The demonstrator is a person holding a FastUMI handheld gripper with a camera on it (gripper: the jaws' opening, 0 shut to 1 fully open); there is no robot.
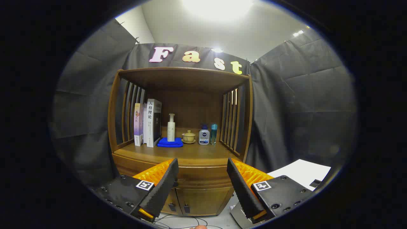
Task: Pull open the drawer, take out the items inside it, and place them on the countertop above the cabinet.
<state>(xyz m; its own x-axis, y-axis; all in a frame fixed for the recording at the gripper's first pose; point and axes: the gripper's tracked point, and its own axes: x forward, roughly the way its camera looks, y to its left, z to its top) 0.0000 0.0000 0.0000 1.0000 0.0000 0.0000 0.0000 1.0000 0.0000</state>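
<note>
While the tool (201, 173) hangs wide and empty before the cabinet (203, 190), the drawer (200, 173) sits closed between its fingers; books (148, 122), bottles (203, 135) crowd the tabletop (197, 156). Risk: fingers slipping off the drawer front, no clear handle visible.

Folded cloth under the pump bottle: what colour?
Bright blue, plain; the folded cloth shows best in the gripper view.

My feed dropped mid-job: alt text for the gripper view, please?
The gripper is open and empty, facing the wooden cabinet's closed drawer. Beyond, its countertop holds books, a pump bottle on blue cloth, and a teacup.
</note>
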